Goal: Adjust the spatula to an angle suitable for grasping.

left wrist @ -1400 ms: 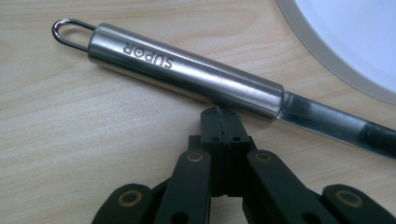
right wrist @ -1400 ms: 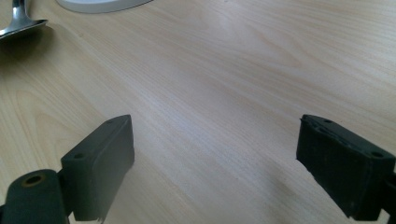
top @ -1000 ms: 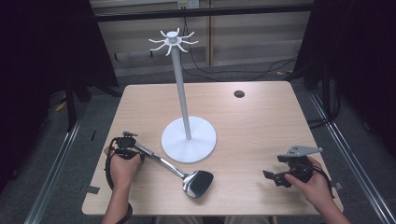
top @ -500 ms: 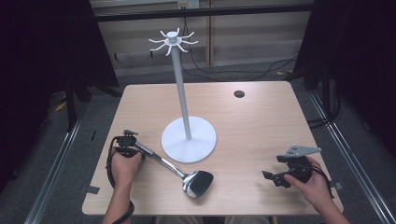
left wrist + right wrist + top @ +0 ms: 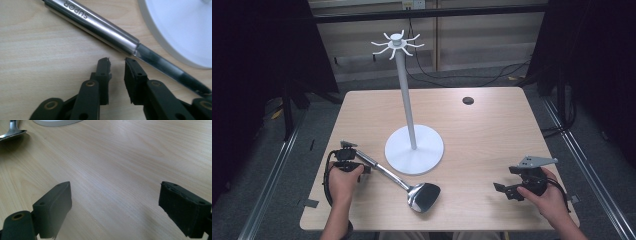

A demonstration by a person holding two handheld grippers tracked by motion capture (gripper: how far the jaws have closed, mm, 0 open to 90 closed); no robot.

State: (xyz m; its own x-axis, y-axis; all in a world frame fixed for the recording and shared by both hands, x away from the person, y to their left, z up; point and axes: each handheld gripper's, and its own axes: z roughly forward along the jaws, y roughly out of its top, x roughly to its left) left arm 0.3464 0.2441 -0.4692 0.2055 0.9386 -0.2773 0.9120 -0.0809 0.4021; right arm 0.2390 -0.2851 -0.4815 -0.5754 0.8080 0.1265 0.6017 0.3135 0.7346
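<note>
My steel ladle [image 5: 404, 182] lies flat on the wooden table [image 5: 492, 130], bowl toward five o'clock, its handle [image 5: 100, 23] running up toward ten o'clock and passing just beside the white base of the hook stand [image 5: 414, 149]. My left gripper [image 5: 117, 62] sits at the handle's end with nothing between its jaws; they have just been opening to a narrow gap, where half a second ago they were together, I judge to take the handle. My right gripper [image 5: 507, 190] rests idle at four o'clock, jaws wide apart and empty, unchanged.
</note>
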